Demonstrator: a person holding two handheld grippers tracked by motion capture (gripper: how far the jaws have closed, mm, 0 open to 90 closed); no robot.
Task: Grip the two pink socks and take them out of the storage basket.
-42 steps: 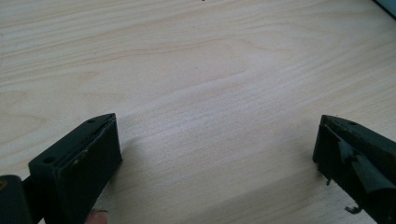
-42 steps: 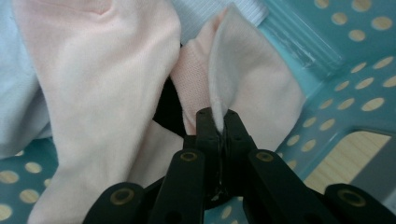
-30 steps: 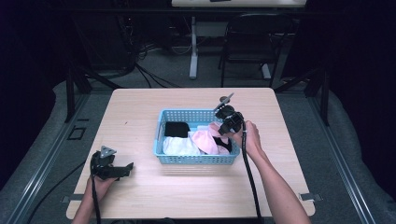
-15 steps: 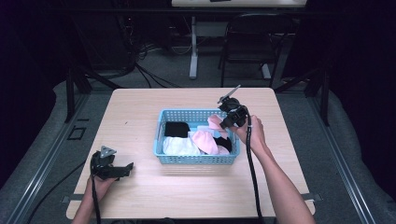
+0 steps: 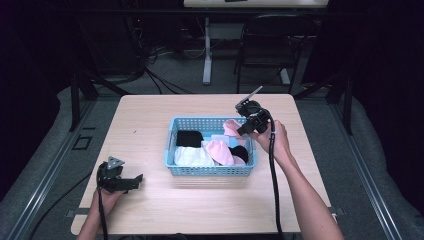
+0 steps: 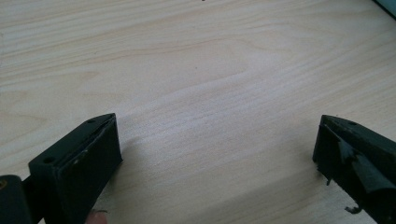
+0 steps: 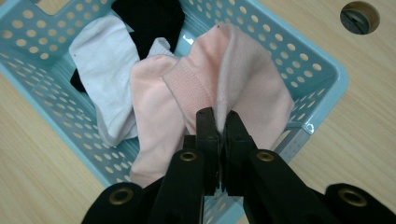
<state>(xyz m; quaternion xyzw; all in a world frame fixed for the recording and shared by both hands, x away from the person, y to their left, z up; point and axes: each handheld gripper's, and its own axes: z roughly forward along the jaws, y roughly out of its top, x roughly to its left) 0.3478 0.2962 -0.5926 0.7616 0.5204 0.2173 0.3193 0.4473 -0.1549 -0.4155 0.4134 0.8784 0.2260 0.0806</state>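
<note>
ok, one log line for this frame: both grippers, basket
right gripper: shut on pink sock, above basket's far right corner | left gripper: open, over bare table | blue basket: white, black, pink socks inside

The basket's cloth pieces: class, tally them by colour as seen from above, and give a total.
Pink pieces: 2
Black pieces: 2
White pieces: 1
Pale blue pieces: 1, partly hidden
Total: 6 in the basket
</note>
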